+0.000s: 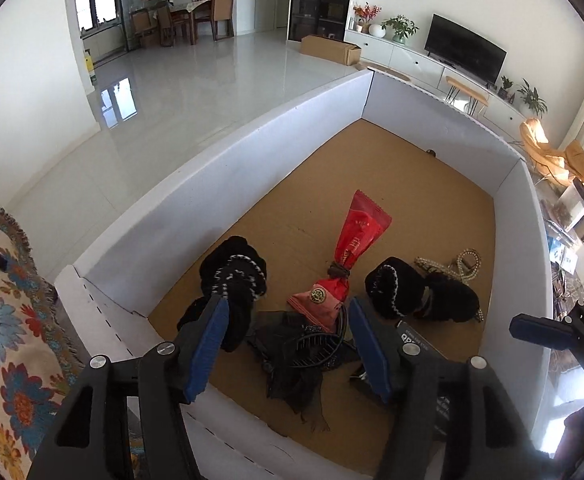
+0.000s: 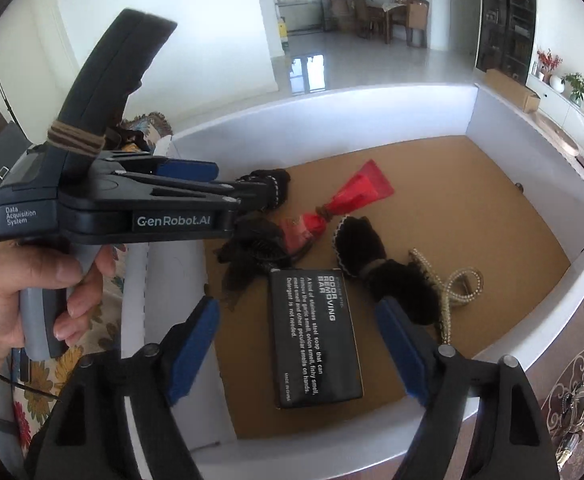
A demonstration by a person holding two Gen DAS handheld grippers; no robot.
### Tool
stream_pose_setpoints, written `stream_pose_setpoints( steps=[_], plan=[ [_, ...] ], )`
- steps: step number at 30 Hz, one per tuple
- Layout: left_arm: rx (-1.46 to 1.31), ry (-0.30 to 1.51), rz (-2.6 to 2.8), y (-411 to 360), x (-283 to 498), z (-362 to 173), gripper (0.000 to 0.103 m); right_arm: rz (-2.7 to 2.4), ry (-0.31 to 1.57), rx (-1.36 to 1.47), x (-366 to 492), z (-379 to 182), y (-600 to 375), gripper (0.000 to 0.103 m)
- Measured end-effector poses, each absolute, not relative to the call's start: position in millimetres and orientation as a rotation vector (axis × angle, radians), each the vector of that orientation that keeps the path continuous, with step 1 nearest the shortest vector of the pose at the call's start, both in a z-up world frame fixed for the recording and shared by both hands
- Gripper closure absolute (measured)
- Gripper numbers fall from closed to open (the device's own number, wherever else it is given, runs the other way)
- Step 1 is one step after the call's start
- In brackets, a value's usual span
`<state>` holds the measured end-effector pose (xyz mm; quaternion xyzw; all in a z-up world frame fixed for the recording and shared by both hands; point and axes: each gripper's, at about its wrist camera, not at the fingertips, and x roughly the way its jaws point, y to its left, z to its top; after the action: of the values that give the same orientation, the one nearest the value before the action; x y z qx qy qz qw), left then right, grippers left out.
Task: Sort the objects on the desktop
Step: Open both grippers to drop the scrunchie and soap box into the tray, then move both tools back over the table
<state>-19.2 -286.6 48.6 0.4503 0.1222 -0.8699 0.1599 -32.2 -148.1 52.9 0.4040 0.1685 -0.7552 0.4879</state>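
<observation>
A white-walled box [image 1: 252, 152] with a brown cardboard floor holds the objects. A red snack packet [image 1: 352, 256] tied with a brown band lies in the middle. A black scrunchie [image 1: 236, 276] lies left of it, another black scrunchie [image 1: 420, 292] right, with a pearl hair clip [image 1: 466, 264] beyond. A black mesh hair claw [image 1: 308, 356] lies near the front. My left gripper [image 1: 288, 332] is open above the claw and holds nothing. My right gripper [image 2: 296, 332] is open over a black "Odor Removing Bar" box [image 2: 316, 336]. The left gripper [image 2: 252, 196] also shows in the right wrist view.
A floral cloth [image 1: 8, 320] lies left of the box. A patterned table surface with small items [image 2: 580, 400] is at the right. Beyond the box are a glossy floor, a TV cabinet [image 1: 432, 60] and a cardboard carton [image 1: 330, 49].
</observation>
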Motion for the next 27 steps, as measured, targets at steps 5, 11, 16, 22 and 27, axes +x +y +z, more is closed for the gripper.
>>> stream_pose_setpoints(
  steps=[5, 11, 16, 22, 27],
  plan=[
    [1.193, 0.315, -2.625, -238.5, -4.2, 81.8, 0.041, -2.045, 0.299, 0.858, -33.7, 79.9, -61.8, 0.004],
    [1.224, 0.339, -2.954, -115.1, 17.0, 109.4, 0.012, -2.342, 0.256, 0.97, -36.3, 52.4, 79.8, 0.0],
    [1.466, 0.267, -3.155, 0.2, 17.5, 80.7, 0.007, -2.546, 0.207, 1.22, -27.3, 2.6, 198.0, 0.0],
    [1.606, 0.073, -3.041, 60.4, -11.3, 21.0, 0.007, -2.649, 0.092, 1.319, -16.5, -24.9, 258.7, 0.0],
    [1.499, -0.031, -3.004, 57.2, -20.6, -2.9, 0.007, -2.675, 0.061, 1.336, -16.7, -35.4, 256.8, 0.0]
  ],
)
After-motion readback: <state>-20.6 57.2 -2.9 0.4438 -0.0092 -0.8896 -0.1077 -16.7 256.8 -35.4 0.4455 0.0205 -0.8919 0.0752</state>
